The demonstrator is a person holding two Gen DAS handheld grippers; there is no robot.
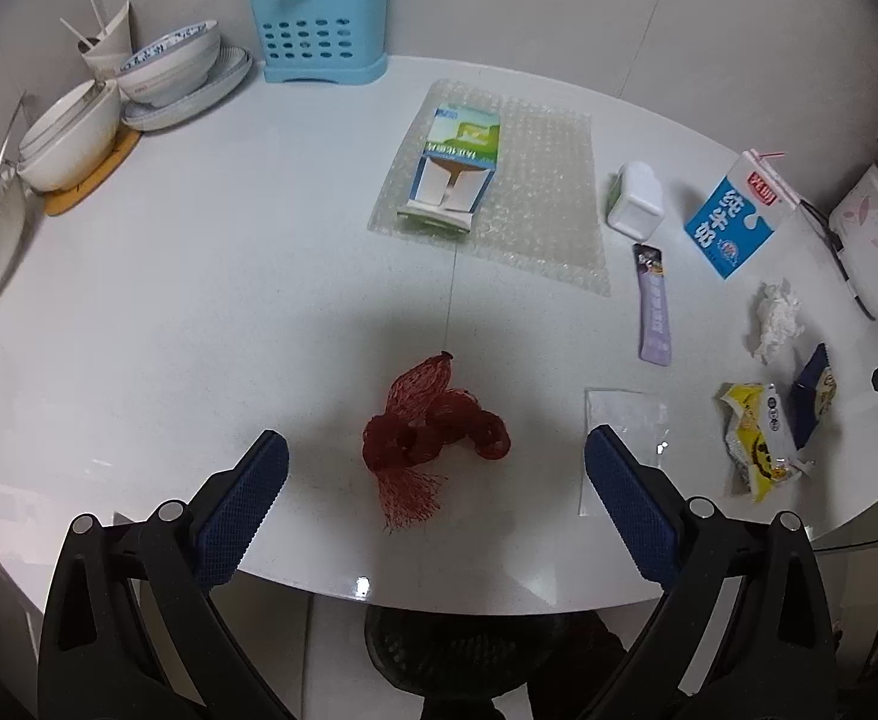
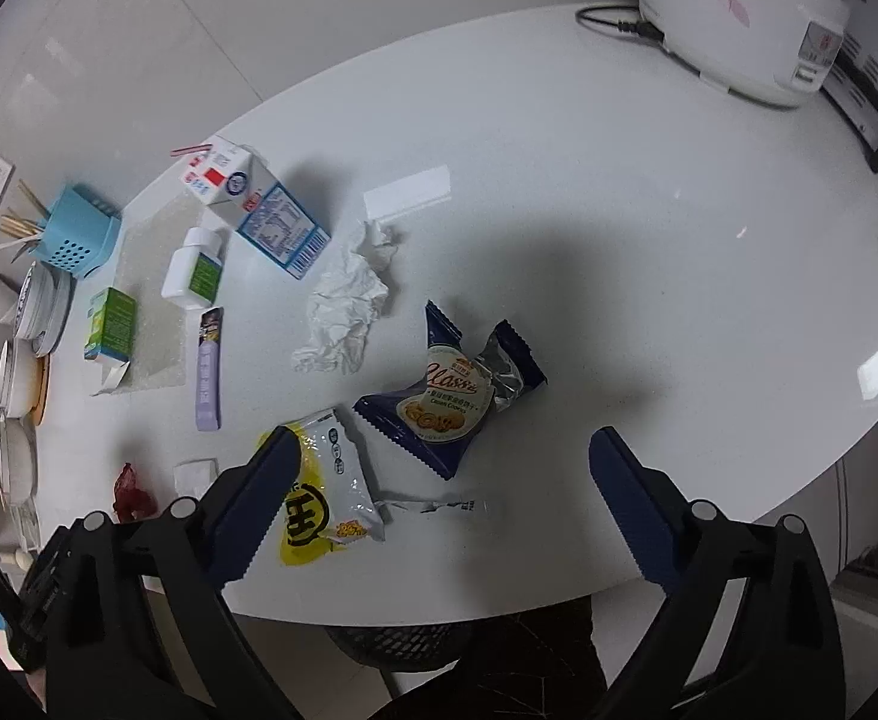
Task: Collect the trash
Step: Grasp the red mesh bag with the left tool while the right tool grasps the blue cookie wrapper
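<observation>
- Left wrist view: the left hand-held gripper (image 1: 436,462) was spread wide with nothing between its blue pads, hovering over the near edge of the white worktop (image 1: 199,300).
- A crumpled red mesh bag (image 1: 430,432) lay between the two fingers, close to the near edge, touching neither.
- A clear plastic sachet (image 1: 622,420) lay flat just beside the right finger.
- Farther in, a green-and-white carton (image 1: 454,171) lay on its side on a sheet of bubble wrap (image 1: 535,204).
- Toward the right edge sat a white bottle (image 1: 637,198), a purple stick sachet (image 1: 654,306), a blue milk carton (image 1: 733,216), a crumpled tissue (image 1: 775,318) and a yellow snack wrapper (image 1: 757,444).
- At the far left corner stood stacked bowls (image 1: 169,63) and a blue utensil holder (image 1: 319,30).
- Right wrist view: the right hand-held gripper (image 2: 439,450) was also wide apart and empty, above the near edge of the worktop.
- The yellow snack wrapper (image 2: 325,492) lay partly under its left finger; contact could not be told.
- A dark blue cookie wrapper (image 2: 451,396) lay between the fingers, slightly farther in.
- The tissue (image 2: 349,306) and milk carton (image 2: 265,210) sat beyond it; a white rice cooker (image 2: 745,18) stood at the far right corner.
</observation>
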